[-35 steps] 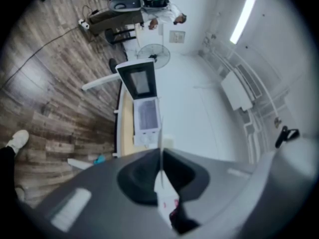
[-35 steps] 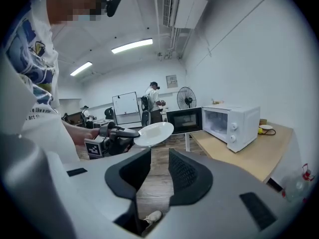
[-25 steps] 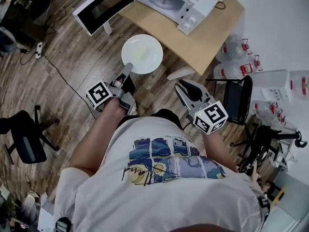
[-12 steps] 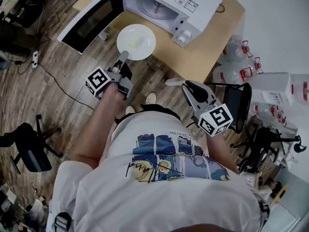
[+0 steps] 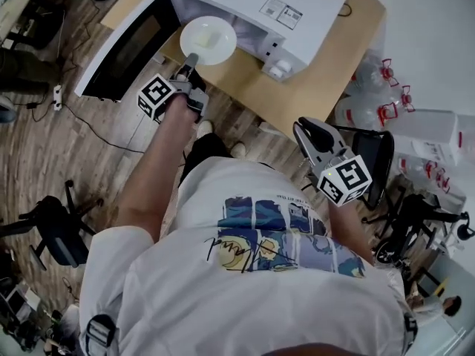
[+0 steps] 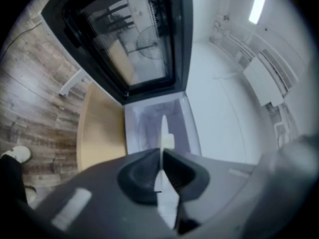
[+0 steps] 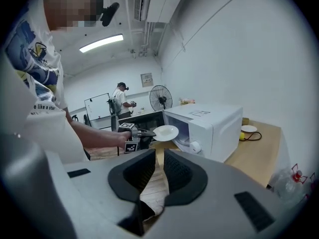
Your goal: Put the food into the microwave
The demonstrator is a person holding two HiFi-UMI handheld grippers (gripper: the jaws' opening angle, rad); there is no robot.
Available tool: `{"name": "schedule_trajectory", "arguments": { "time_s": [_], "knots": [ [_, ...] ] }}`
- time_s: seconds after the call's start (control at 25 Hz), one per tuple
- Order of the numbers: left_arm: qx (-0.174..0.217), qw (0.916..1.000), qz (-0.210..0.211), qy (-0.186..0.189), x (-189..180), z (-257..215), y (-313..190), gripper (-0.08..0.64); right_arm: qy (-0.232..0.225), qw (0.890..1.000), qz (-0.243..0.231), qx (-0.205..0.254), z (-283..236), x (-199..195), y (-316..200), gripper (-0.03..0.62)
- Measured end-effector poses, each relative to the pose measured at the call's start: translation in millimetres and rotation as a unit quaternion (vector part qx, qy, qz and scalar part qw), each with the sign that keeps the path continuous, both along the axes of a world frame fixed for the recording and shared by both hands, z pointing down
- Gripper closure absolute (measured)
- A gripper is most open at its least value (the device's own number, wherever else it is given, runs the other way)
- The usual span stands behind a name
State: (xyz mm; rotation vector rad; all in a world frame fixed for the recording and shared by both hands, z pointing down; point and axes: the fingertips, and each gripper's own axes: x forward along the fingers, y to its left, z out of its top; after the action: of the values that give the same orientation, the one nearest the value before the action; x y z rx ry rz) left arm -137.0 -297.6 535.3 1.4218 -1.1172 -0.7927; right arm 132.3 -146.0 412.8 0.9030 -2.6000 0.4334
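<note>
The head view looks steeply down from above the person's shoulders; the microwave point(image 5: 252, 6), the plate point(image 5: 208, 40) and the table point(image 5: 334, 59) lie at its far edge. The left gripper view sits very near the open microwave, rolled sideways, facing into the cavity. The right gripper view looks roughly level from farther back on the right. All three share the microwave and the plate.

Behind my black-padded grey fingers point(image 7: 182, 176) sit black-and-white marker cubes point(image 5: 345, 179), then my white, blue-printed T-shirt point(image 5: 171, 302).
</note>
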Motion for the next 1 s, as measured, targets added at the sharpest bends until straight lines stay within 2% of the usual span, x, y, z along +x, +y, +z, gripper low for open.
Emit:
{"name": "schedule_trajectory", "arguments": {
  "time_s": [0.44,0.68,1.0],
  "knots": [
    [-0.031,0.9990,0.032,-0.003,-3,41,-115,0.540,0.016,0.996,0.093,-0.006,-10,-6,-53,0.548],
    [-0.047,0.9976,0.051,-0.001,5,55,-142,0.540,0.019,0.990,0.137,-0.015,-17,-5,-60,0.549],
    [-0.067,0.9946,0.076,-0.024,12,64,-156,0.539,0.015,0.983,0.182,-0.022,-14,7,-54,0.551]
  ]
}}
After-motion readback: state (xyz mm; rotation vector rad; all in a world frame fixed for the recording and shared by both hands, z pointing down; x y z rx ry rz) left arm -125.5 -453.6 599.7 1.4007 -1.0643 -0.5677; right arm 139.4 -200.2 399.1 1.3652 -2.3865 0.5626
